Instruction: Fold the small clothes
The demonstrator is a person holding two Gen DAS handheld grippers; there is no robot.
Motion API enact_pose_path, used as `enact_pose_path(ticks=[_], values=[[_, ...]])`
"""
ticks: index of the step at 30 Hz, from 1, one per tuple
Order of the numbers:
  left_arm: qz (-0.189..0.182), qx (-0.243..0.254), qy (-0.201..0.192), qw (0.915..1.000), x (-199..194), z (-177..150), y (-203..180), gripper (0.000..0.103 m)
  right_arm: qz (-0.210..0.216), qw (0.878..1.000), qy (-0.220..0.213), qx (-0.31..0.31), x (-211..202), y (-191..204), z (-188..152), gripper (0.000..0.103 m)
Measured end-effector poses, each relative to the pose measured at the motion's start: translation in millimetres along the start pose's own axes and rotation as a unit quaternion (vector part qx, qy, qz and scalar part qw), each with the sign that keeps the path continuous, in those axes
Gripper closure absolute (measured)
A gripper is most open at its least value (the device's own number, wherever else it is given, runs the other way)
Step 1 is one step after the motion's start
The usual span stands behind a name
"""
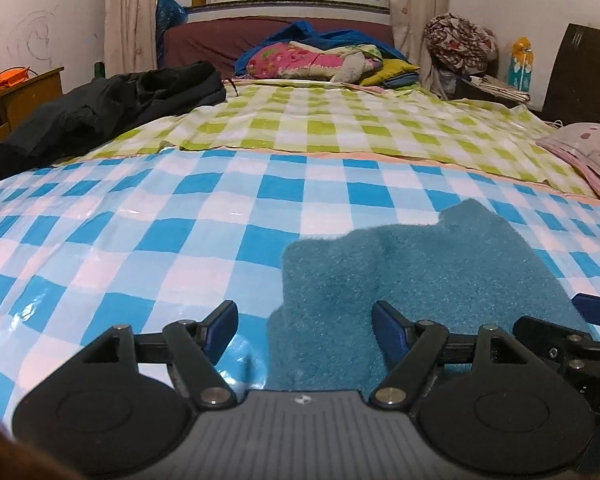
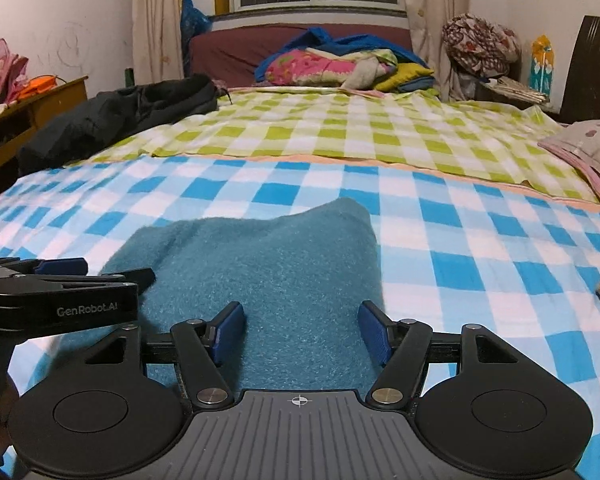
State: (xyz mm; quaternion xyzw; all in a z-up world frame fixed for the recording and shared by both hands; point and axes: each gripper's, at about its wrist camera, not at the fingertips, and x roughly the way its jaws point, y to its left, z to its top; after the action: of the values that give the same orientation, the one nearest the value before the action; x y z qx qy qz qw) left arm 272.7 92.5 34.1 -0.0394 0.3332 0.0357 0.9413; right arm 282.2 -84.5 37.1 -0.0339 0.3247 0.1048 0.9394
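Observation:
A small teal fuzzy garment [image 1: 412, 280] lies on the blue-checked sheet [image 1: 140, 220] of the bed; it also shows in the right wrist view [image 2: 276, 272]. My left gripper [image 1: 305, 330] is open over the garment's left edge, with one blue pad on the sheet and one over the cloth. My right gripper [image 2: 302, 330] is open and empty, low over the garment's near part. The left gripper [image 2: 60, 280] shows at the left of the right wrist view; the right gripper [image 1: 580, 332] shows at the right edge of the left wrist view.
A green-checked sheet [image 1: 340, 124] covers the far half of the bed. A black jacket [image 1: 108, 108] lies at the far left. Piled bedding [image 1: 320, 60] sits at the head. Pink-grey clothes [image 1: 588, 152] lie at the right edge. A wooden desk [image 1: 16, 96] stands left.

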Motion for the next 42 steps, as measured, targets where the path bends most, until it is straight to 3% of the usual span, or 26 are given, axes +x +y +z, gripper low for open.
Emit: enact_pose_path(ticks=[6, 12, 42], values=[[0.012, 0.006, -0.003, 0.9999, -28, -9, 4, 0.023, 0.002, 1.0, 0.001, -0.005, -11, 0, -1, 0.039], [-0.001, -0.016, 0.0, 0.9999, -54, -29, 12, 0.023, 0.009, 1.0, -0.005, -0.011, -29, 6, -6, 0.04], [-0.004, 0.009, 0.011, 0.9999, -79, -56, 7, 0.023, -0.003, 1.0, 0.0, -0.013, -54, -7, -29, 0.032]])
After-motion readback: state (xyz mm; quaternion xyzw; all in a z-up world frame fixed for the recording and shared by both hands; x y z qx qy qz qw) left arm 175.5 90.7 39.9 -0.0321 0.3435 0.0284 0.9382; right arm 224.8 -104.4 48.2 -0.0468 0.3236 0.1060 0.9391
